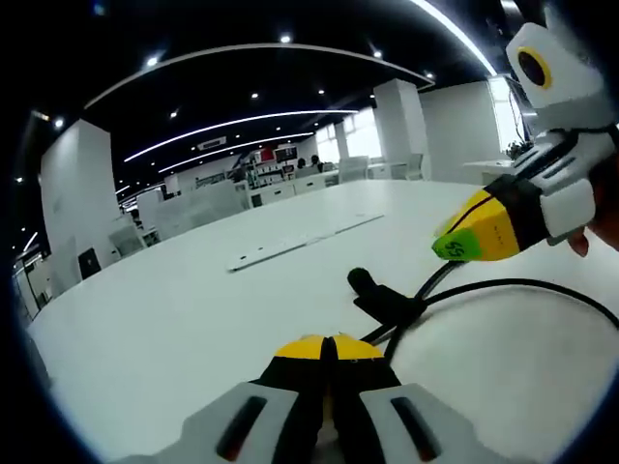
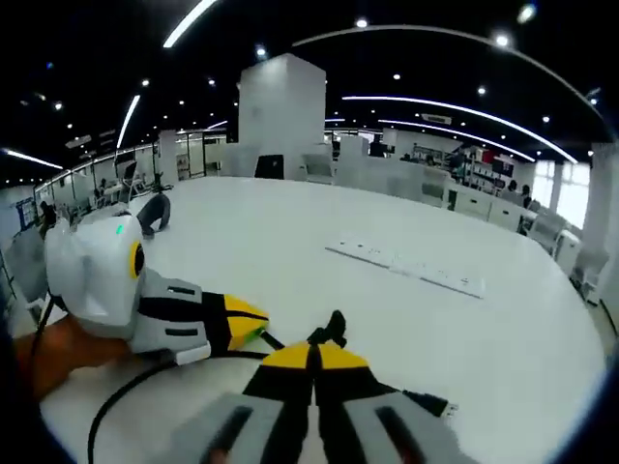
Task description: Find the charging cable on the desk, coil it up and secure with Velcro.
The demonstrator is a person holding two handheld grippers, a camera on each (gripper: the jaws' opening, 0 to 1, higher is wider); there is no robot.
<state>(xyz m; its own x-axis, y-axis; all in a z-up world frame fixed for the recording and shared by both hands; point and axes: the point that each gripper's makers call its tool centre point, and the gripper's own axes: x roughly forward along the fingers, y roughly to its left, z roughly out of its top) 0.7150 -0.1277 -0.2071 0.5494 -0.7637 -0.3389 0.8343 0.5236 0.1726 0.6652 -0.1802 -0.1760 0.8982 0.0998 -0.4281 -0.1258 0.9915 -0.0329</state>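
Note:
The black charging cable (image 1: pixel 503 285) lies on the white desk (image 1: pixel 174 319) in a loose loop. Its black Velcro strap (image 1: pixel 372 290) sticks up just beyond my left gripper (image 1: pixel 330 346), whose yellow tips are pressed together on the cable. My right gripper (image 1: pixel 462 244) comes in from the right, shut on the cable a little higher up. In the right gripper view, my right gripper (image 2: pixel 314 356) is shut, with the Velcro strap (image 2: pixel 331 329) rising from its tips. The left gripper (image 2: pixel 250 321) sits close on the left. The cable (image 2: pixel 126 391) curves away below it, and its plug end (image 2: pixel 432 403) lies to the right.
A long white power strip (image 1: pixel 300 242) (image 2: pixel 406 266) lies flat further out on the desk. A dark object (image 2: pixel 152 211) rests near the far left edge. A hand (image 2: pixel 68 353) holds the left gripper. Office furniture and pillars stand beyond the desk.

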